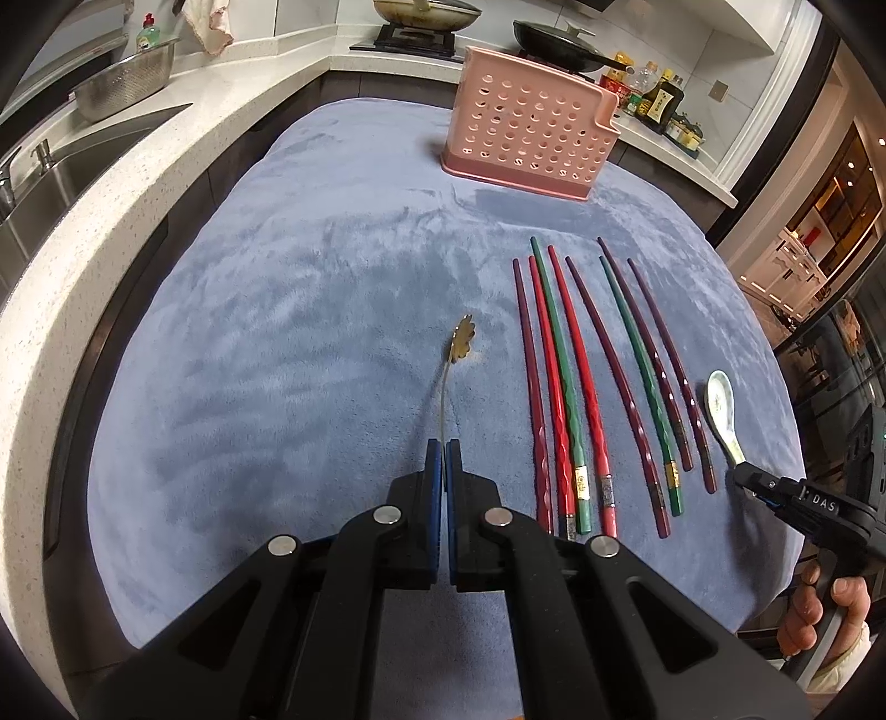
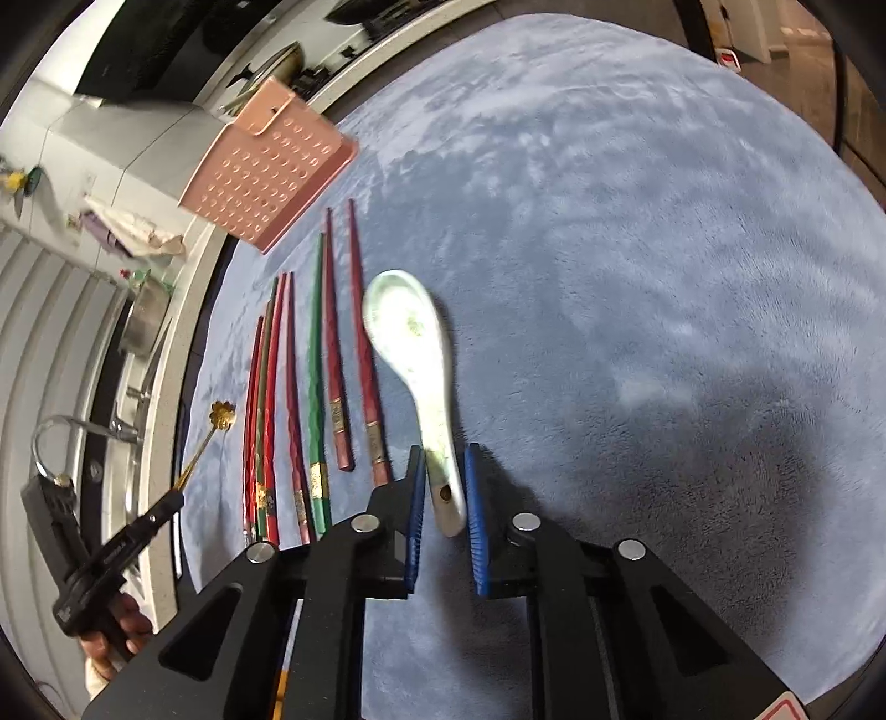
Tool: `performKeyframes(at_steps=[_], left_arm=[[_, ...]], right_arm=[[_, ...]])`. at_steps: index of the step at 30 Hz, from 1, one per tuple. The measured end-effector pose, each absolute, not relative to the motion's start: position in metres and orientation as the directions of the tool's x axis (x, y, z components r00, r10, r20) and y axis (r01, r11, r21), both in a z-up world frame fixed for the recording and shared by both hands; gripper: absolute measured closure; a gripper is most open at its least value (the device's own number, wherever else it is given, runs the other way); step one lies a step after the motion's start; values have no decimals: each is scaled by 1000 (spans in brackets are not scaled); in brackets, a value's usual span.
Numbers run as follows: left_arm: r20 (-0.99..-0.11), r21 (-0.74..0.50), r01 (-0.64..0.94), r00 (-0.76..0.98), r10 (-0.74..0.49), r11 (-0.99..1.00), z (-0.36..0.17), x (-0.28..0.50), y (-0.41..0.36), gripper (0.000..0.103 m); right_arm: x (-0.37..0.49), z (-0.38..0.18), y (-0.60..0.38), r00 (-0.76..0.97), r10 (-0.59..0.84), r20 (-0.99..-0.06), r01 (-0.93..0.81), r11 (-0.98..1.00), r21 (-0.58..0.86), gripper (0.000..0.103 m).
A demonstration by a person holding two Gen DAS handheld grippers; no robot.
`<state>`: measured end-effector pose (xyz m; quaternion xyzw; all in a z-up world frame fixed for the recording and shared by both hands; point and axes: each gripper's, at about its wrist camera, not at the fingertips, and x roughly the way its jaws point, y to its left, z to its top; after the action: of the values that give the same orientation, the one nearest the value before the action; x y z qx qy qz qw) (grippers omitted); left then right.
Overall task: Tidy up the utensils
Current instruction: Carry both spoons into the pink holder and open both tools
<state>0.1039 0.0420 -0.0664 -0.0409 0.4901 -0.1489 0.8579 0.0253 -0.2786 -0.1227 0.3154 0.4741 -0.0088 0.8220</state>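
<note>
My left gripper (image 1: 444,451) is shut on the thin handle of a small gold spoon (image 1: 463,339) with a flower-shaped bowl, also seen in the right wrist view (image 2: 220,415). My right gripper (image 2: 446,459) is closed on the handle of a white ceramic soup spoon (image 2: 407,332), which also shows in the left wrist view (image 1: 721,404). Several red, green and maroon chopsticks (image 1: 581,387) lie side by side on the blue cloth (image 1: 310,310) between the two spoons. A pink perforated utensil holder (image 1: 531,124) stands at the far side of the cloth.
A white counter (image 1: 127,183) with a sink (image 1: 61,166) and a steel colander (image 1: 124,83) runs along the left. A stove with pans (image 1: 426,16) and several sauce bottles (image 1: 653,94) stand behind the holder.
</note>
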Motion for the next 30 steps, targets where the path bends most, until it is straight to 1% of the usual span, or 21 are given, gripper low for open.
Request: performKeyframes(at_steps=[5, 10, 14, 21, 24, 30], left_arm=[[-806, -212, 227, 509, -302, 950, -51, 103, 44, 102], [-770, -201, 236, 561, -302, 951, -29, 110, 45, 102], [-747, -182, 239, 597, -292, 954, -16, 124, 42, 102], [-695, -166, 258, 654, -299, 952, 17, 156, 36, 102], [-656, -157, 278, 687, -311, 948, 40, 178, 28, 102], [-550, -139, 301, 768, -327, 943, 95, 237, 9, 102]], right_arm=[[32, -90, -264, 560, 135, -817, 278, 899, 340, 93], [41, -68, -263, 590, 75, -804, 265, 922, 281, 96], [56, -52, -266, 623, 16, -782, 261, 938, 227, 96], [80, -22, -272, 677, -5, -736, 235, 949, 210, 96], [103, 3, -274, 719, -3, -695, 210, 954, 214, 96], [172, 56, -271, 803, 10, -596, 144, 967, 209, 96]])
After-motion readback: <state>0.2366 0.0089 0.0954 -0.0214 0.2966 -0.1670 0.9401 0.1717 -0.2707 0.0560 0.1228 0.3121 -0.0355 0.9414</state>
